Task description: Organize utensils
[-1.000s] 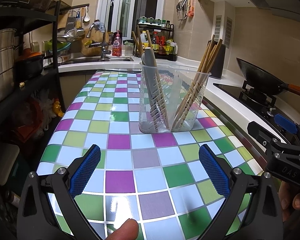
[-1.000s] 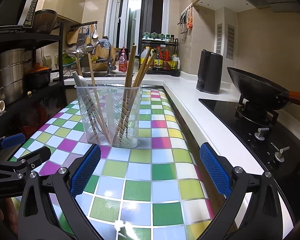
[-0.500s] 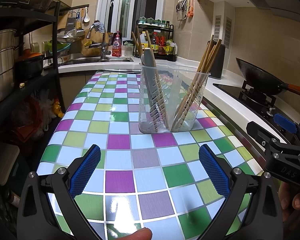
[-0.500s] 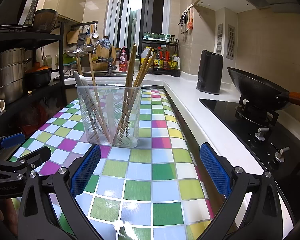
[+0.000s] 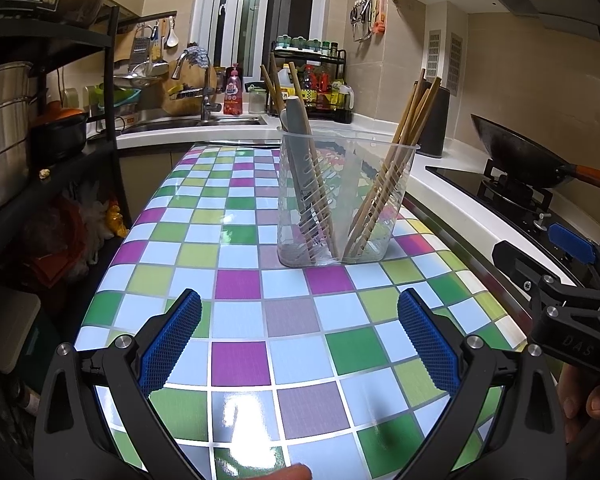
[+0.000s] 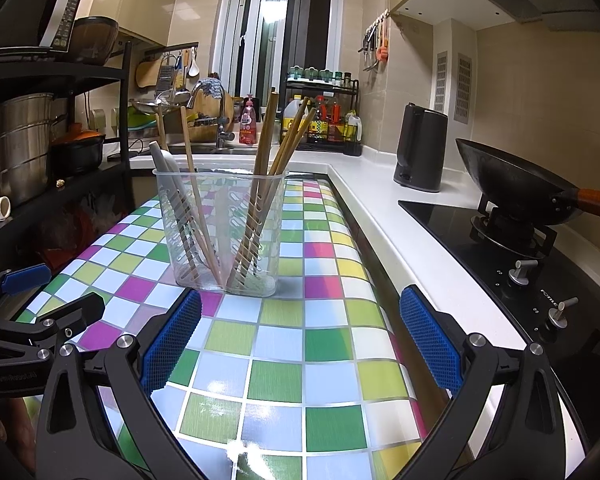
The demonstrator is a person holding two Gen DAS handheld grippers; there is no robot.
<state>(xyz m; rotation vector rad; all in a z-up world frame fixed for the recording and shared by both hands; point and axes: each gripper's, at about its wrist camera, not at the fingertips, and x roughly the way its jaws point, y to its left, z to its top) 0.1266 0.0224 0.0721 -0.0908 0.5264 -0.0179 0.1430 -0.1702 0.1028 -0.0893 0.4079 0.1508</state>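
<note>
Checkered countertop (image 5: 240, 320) at your 12 o'clock holds the clear, two-compartment utensil holder (image 5: 346, 200) of upright wooden chopsticks (image 5: 408, 120); your left gripper (image 5: 300, 344) and right gripper (image 6: 300, 340) gape empty.

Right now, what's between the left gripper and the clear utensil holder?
Only bare checkered tabletop between left gripper and utensil holder, per the left wrist view.

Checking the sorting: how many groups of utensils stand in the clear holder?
2. In the clear holder, one group leans in the left compartment with a grey utensil; wooden chopsticks lean in the right compartment. Exact stick counts overlap too much to tell.
</note>
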